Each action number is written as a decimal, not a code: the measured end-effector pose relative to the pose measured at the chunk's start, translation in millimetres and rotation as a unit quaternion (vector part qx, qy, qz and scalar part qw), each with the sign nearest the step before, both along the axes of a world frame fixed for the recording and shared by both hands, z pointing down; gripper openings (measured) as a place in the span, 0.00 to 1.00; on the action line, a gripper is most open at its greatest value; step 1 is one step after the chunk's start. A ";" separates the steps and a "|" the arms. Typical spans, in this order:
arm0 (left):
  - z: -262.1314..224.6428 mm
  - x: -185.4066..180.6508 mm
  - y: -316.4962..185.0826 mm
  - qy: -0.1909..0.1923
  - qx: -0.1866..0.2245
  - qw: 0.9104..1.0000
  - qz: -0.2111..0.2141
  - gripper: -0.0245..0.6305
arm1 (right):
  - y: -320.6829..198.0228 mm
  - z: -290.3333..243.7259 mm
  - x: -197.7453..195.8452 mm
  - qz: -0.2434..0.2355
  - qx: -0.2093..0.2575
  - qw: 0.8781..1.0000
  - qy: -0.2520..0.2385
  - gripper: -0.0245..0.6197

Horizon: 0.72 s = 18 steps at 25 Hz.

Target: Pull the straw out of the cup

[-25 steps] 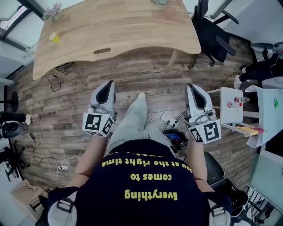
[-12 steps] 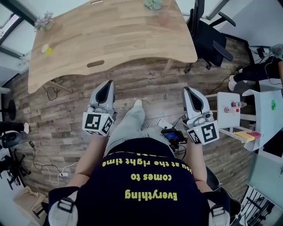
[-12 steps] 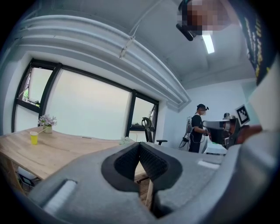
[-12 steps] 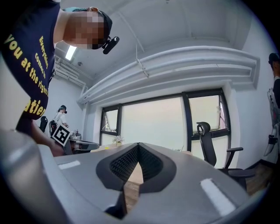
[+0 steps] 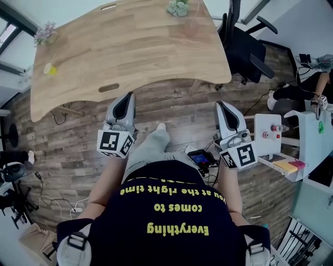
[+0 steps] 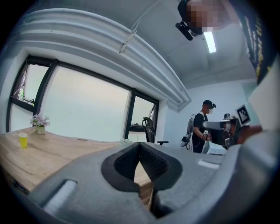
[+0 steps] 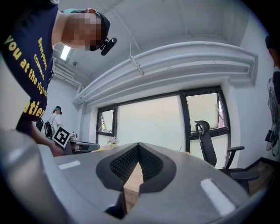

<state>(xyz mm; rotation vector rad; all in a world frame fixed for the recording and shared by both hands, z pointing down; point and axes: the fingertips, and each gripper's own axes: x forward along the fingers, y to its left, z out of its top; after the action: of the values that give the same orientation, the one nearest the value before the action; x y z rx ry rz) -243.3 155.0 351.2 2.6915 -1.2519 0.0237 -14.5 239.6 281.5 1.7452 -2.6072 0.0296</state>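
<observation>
A small yellow cup (image 5: 50, 68) with a thin straw stands near the far left corner of the wooden table (image 5: 135, 49); the left gripper view shows that cup (image 6: 23, 140) far off at the left. My left gripper (image 5: 125, 102) and right gripper (image 5: 223, 107) are held level in front of my body, over the plank floor and short of the table's near edge. Both are shut with nothing between the jaws, as the left gripper (image 6: 139, 147) and right gripper (image 7: 138, 147) show in their own views.
A flower vase (image 5: 46, 32) and a small plant (image 5: 178, 7) stand on the table's far side. A black office chair (image 5: 244, 44) is at the table's right end. A white cart (image 5: 273, 136) and another person (image 5: 312, 83) are at the right. Cables (image 5: 57, 200) lie on the floor at the left.
The table and cup have come nearer and lower in the head view as I walk toward them. Both grippers keep their place in front of me and stay shut.
</observation>
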 end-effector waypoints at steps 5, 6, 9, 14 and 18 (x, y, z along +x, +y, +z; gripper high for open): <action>2.7 2.6 -26.1 0.001 -0.002 1.000 -0.002 0.04 | -26.4 0.0 4.4 0.002 0.001 1.000 -0.001 0.05; 2.8 3.7 -30.9 0.001 -0.002 1.000 -0.002 0.04 | -31.5 -0.2 5.9 0.003 0.001 1.000 -0.001 0.05; 2.4 7.5 -45.6 0.002 -0.003 1.000 -0.001 0.04 | -47.2 -0.4 11.3 0.006 0.001 1.000 -0.002 0.05; 1.4 9.7 -69.4 0.001 -0.001 1.000 0.001 0.04 | -68.6 3.0 23.3 0.018 -0.006 1.000 0.002 0.05; 3.9 7.6 -87.7 0.005 -0.005 1.000 -0.005 0.04 | -85.4 5.1 31.9 0.028 -0.007 1.000 0.002 0.05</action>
<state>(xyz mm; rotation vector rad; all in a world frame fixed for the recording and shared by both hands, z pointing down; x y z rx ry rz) -235.8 67.3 355.1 2.6738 -1.2582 0.0160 17.3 154.2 286.6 1.8113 -2.5471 0.0445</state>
